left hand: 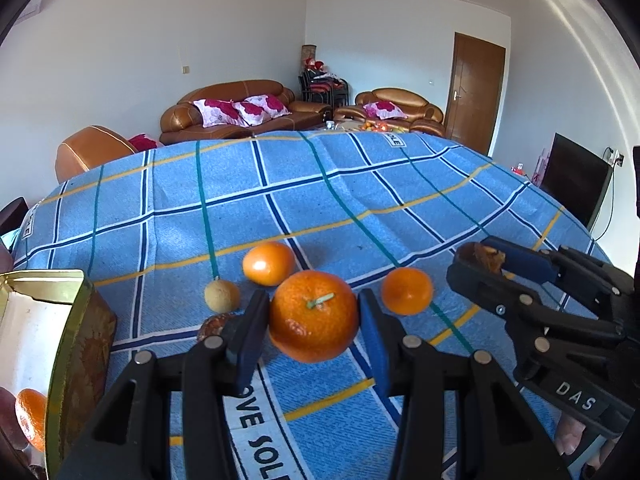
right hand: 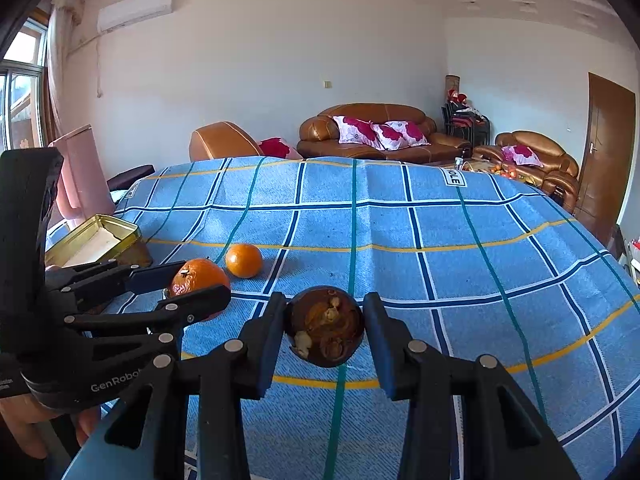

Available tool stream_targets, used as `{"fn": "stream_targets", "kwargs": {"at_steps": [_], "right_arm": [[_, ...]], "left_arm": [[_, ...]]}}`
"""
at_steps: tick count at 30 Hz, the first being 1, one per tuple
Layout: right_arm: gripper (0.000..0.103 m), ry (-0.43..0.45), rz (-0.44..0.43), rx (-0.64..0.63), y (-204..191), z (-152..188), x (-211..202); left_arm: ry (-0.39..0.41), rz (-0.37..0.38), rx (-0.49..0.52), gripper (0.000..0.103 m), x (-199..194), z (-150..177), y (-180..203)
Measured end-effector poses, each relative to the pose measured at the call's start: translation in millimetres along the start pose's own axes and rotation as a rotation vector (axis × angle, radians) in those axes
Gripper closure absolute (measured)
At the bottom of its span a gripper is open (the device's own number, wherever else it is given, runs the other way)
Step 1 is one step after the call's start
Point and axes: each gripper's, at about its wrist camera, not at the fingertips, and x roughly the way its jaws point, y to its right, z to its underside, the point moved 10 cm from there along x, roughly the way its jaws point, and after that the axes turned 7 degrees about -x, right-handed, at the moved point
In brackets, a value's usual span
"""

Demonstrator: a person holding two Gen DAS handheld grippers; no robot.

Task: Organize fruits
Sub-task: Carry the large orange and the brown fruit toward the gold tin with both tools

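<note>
While the left gripper (left hand: 314, 320) clamps a tangerine (left hand: 314, 316), the right gripper (right hand: 324, 326) pinches a brown fruit (right hand: 325, 326) — both lifted.

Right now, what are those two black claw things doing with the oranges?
A person is sorting fruit on a blue checked cloth. The left gripper grips a big orange; the right gripper grips a dark brown, damaged-looking fruit. Two smaller oranges and a pale round fruit wait on the cloth. A gold tin already holds one orange.
</note>
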Motion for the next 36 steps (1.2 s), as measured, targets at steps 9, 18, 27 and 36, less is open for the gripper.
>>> {"fn": "stream_targets", "kwargs": {"at_steps": [9,18,27,36], "right_arm": [[0.061,0.039,-0.013,-0.018,-3.7,-2.9,-8.4],[0.061,0.07,-0.018,-0.031,-7.4,-7.1,-13.8],[0.061,0.103,-0.019,-0.048,-10.5,-9.4,-21.4],[0.061,0.136,-0.024,-0.058,-12.7,-10.5,-27.9]], "left_arm": [[0.068,0.014,-0.008,0.056,-14.7,-5.2,-0.8],[0.121,-0.002,0.015,0.056,-26.7,-7.5,3.2],[0.178,-0.005,0.024,0.056,-40.0,-9.9,4.4],[0.21,-0.006,0.019,0.056,-47.2,-11.3,4.0]]}}
